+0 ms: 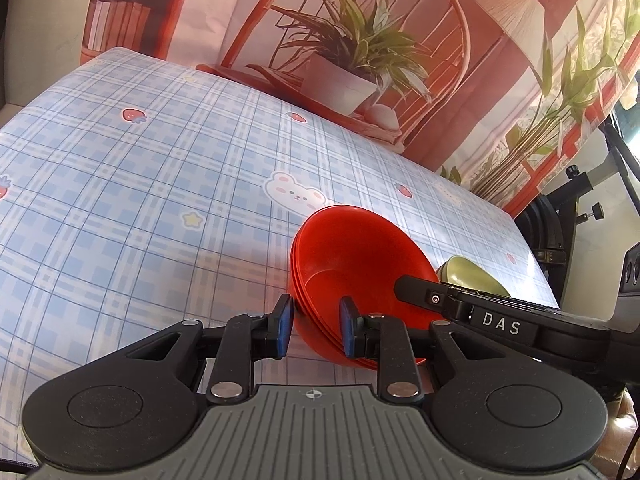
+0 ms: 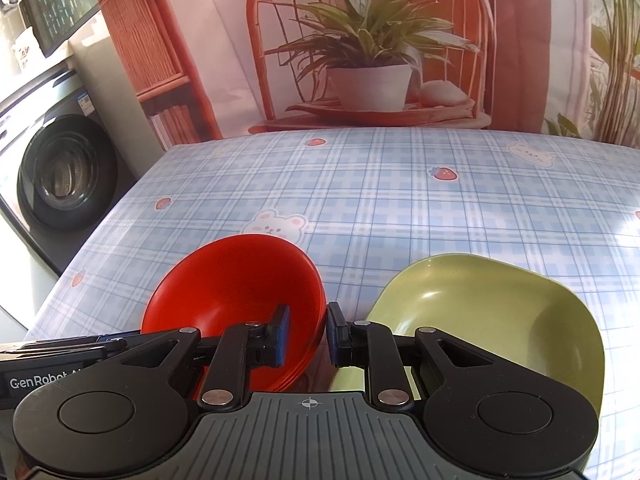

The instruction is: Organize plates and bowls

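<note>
A stack of red bowls sits on the checked tablecloth; it also shows in the right wrist view. My left gripper straddles the stack's near-left rim, one pad outside and one inside, jaws close to the rim. My right gripper straddles the stack's right rim the same way. A green plate lies to the right of the bowls, and its edge shows in the left wrist view. The right gripper's body crosses the left wrist view.
The blue checked tablecloth covers the table. A printed backdrop with a plant and chair hangs behind the far edge. A washing machine stands off the table's left. A black stand is beyond the right edge.
</note>
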`<state>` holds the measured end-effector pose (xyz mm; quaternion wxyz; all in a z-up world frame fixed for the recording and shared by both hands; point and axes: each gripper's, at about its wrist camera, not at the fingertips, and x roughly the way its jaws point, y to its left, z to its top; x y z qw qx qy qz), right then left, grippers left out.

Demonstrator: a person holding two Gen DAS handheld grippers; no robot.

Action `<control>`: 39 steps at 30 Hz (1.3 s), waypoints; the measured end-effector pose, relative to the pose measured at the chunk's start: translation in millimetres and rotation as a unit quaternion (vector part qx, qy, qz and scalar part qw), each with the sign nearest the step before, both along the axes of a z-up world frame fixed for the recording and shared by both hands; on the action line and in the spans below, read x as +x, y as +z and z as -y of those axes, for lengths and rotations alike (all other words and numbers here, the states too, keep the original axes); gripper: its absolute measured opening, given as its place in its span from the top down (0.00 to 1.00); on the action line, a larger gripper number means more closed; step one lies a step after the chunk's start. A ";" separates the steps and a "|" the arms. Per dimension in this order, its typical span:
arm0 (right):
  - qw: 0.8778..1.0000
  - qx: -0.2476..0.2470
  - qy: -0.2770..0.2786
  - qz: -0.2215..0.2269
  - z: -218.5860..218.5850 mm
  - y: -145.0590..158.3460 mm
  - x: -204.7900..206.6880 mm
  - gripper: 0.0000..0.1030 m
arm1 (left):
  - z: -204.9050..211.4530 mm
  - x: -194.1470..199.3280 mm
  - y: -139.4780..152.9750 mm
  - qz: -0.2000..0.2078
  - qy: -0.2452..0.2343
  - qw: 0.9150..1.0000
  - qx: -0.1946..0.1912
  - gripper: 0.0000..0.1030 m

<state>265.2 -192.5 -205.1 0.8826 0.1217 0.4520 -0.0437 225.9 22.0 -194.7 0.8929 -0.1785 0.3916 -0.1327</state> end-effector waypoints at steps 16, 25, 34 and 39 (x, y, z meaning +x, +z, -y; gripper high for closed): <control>0.999 0.024 0.002 0.044 -1.6 25.0 -8.1 0.84 | -2.1 -11.3 26.3 0.025 0.011 0.999 0.029 0.76; 0.996 0.046 -0.009 0.079 9.8 42.7 -23.0 0.84 | 9.9 -18.6 43.5 0.037 0.000 0.998 0.046 0.76; 0.991 0.072 -0.036 0.107 33.3 52.0 -42.9 0.84 | 33.2 -21.3 56.4 0.043 -0.023 0.996 0.068 0.76; 0.988 0.082 -0.054 0.116 50.0 52.5 -55.5 0.84 | 49.9 -20.9 59.3 0.044 -0.040 0.995 0.082 0.76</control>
